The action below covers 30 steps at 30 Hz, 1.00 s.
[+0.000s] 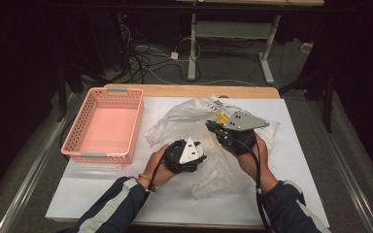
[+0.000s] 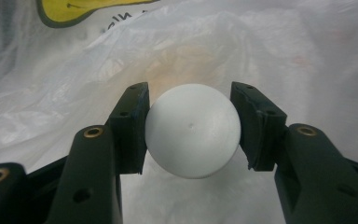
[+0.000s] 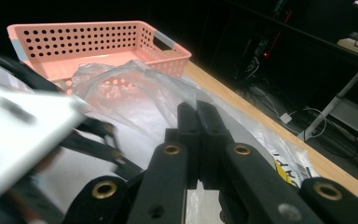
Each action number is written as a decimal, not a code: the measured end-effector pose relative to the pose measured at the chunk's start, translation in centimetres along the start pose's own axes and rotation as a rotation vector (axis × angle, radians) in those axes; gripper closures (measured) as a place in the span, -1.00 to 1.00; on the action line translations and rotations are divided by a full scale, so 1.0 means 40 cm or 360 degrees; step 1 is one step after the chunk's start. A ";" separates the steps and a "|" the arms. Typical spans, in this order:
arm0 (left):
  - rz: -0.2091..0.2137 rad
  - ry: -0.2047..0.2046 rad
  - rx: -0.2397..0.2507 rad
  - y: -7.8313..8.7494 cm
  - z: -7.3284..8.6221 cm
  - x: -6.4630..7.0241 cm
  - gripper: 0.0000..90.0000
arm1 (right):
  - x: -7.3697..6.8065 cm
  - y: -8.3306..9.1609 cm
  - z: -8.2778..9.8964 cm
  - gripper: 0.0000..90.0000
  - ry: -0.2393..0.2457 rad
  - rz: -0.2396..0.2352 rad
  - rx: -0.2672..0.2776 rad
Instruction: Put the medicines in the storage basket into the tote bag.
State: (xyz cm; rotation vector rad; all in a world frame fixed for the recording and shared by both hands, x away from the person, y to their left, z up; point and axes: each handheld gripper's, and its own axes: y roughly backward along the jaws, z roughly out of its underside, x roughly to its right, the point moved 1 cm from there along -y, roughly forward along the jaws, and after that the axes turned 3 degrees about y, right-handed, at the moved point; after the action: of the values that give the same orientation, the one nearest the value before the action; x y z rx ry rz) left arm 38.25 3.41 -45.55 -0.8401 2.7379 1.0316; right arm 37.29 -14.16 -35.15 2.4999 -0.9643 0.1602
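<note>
A white ball (image 2: 192,130) sits between the two black jaws of my left gripper (image 2: 191,95), whose pads press on its sides. Behind it lies a crumpled clear plastic bag (image 2: 270,51) with a yellow print. In the high view my left gripper (image 1: 187,154) is low over the near part of the bag (image 1: 184,114). My right gripper (image 1: 211,126) is just right of it, its jaws shut. In the right gripper view the jaws (image 3: 198,112) meet on the bag's film (image 3: 135,86), which rises from their tips. The left gripper's white plate (image 3: 23,130) shows blurred at the left.
A pink perforated basket (image 1: 77,131) stands at the table's left, holding nothing, and shows beyond the bag in the right gripper view (image 3: 98,42). A white sheet (image 1: 296,160) covers the wooden table. Cables and desk legs lie on the floor behind.
</note>
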 end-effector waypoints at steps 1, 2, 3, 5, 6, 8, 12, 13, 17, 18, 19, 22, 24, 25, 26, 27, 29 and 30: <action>0.0009 0.0010 -0.0012 -0.015 0.002 -0.004 0.07 | 0.001 0.000 0.001 1.00 -0.0005 -0.0002 0.0001; 0.0000 0.0016 -0.0021 -0.027 0.003 -0.007 0.07 | 0.002 0.000 0.001 1.00 -0.0004 -0.0003 -0.0001; -0.0020 0.0013 -0.0024 -0.038 0.003 -0.013 0.07 | 0.005 -0.001 0.003 1.00 -0.0001 -0.0007 -0.0003; -0.0033 0.0066 -0.0014 -0.060 0.006 -0.021 0.07 | 0.007 -0.003 0.006 1.00 -0.0010 -0.0013 -0.0011; -0.0043 0.0080 -0.0010 -0.069 0.008 -0.024 0.07 | 0.007 -0.005 0.008 1.00 -0.0012 -0.0009 -0.0017; -0.0050 0.0136 0.0008 -0.076 0.010 -0.032 0.06 | 0.009 -0.008 0.012 1.00 -0.0018 -0.0013 -0.0026; -0.0078 0.0156 0.0010 -0.069 0.010 -0.035 -0.14 | 0.014 -0.013 0.019 1.00 -0.0020 -0.0004 -0.0047; -0.0091 0.0140 0.0000 -0.061 0.009 -0.033 -0.19 | 0.015 -0.014 0.020 1.00 -0.0021 -0.0003 -0.0052; -0.0157 0.0112 0.0052 -0.011 0.003 -0.026 -0.28 | 0.018 -0.013 0.024 1.00 -0.0022 -0.0004 -0.0064; -0.0164 0.0093 0.0055 0.005 0.004 -0.022 -0.28 | 0.018 -0.013 0.025 1.00 -0.0017 -0.0004 -0.0066; -0.0169 0.0071 0.0063 0.023 0.005 -0.016 -0.28 | 0.018 -0.013 0.026 1.00 -0.0015 -0.0008 -0.0070; -0.0196 -0.0037 0.0094 0.091 0.015 0.015 -0.28 | 0.017 -0.011 0.030 1.00 -0.0010 -0.0005 -0.0083; -0.0176 -0.0077 0.0129 0.145 0.023 0.033 -0.28 | 0.019 -0.010 0.032 1.00 -0.0006 -0.0008 -0.0088; -0.0173 -0.0093 0.0156 0.174 0.026 0.041 -0.28 | 0.019 -0.010 0.033 1.00 -0.0008 -0.0005 -0.0091; -0.0179 -0.0107 0.0183 0.202 0.027 0.047 -0.28 | 0.019 -0.009 0.035 1.00 -0.0013 -0.0003 -0.0096; -0.0202 -0.0115 0.0210 0.230 0.028 0.050 -0.28 | 0.018 -0.009 0.036 1.00 -0.0013 -0.0003 -0.0101; -0.0271 -0.0061 0.0296 0.285 0.031 0.044 -0.28 | 0.018 -0.008 0.039 1.00 -0.0008 -0.0004 -0.0111; -0.0323 -0.0017 0.0332 0.310 0.034 0.036 -0.33 | 0.017 -0.008 0.041 1.00 -0.0008 -0.0004 -0.0117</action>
State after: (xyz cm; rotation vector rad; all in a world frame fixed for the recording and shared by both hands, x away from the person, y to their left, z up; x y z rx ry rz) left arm 30.36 11.31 -39.79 -1.0444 2.6240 0.6971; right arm 37.93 -15.12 -36.54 2.4358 -0.9520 0.1154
